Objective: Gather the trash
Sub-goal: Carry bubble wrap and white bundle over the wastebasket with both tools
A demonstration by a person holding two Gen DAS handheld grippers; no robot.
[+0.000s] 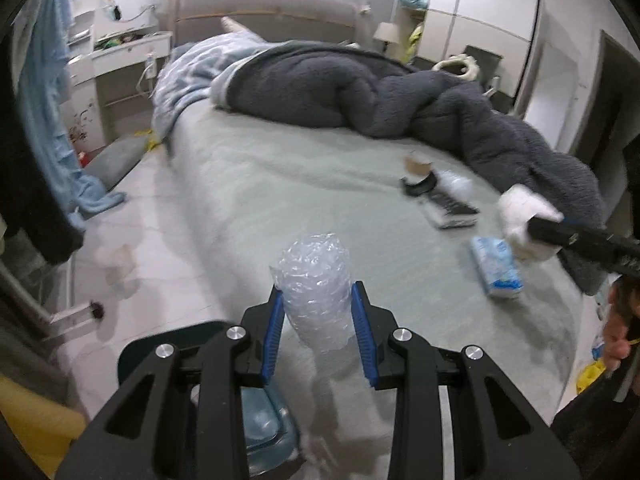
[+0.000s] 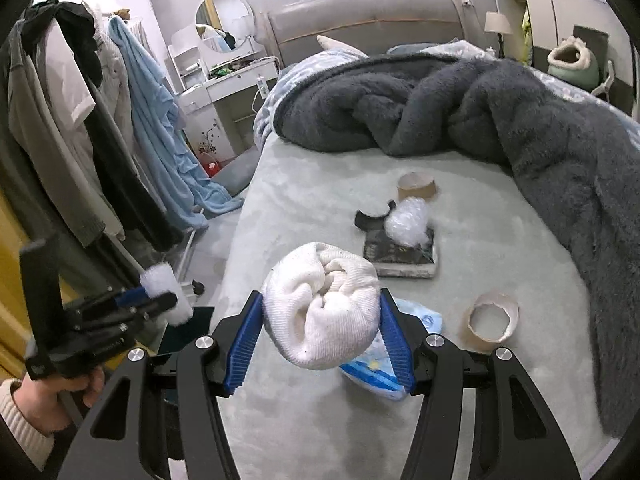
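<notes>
My left gripper [image 1: 318,312] is shut on a roll of clear bubble wrap [image 1: 314,276], held above the bed's near left edge. My right gripper [image 2: 322,328] is shut on a balled white cloth [image 2: 320,304], held above the bed. On the bed lie a blue tissue pack [image 1: 498,266], partly hidden under the cloth in the right wrist view [image 2: 376,376], two cardboard tape rings [image 2: 416,185] [image 2: 491,316], a black curved piece [image 2: 374,218], and a wad of clear plastic [image 2: 408,220] on a dark book [image 2: 400,254].
A dark grey fleece blanket [image 2: 520,120] is heaped across the far and right side of the bed [image 2: 320,168]. A clothes rack with hanging garments [image 2: 80,120] stands left. A bluish bin [image 1: 264,424] sits on the floor below my left gripper.
</notes>
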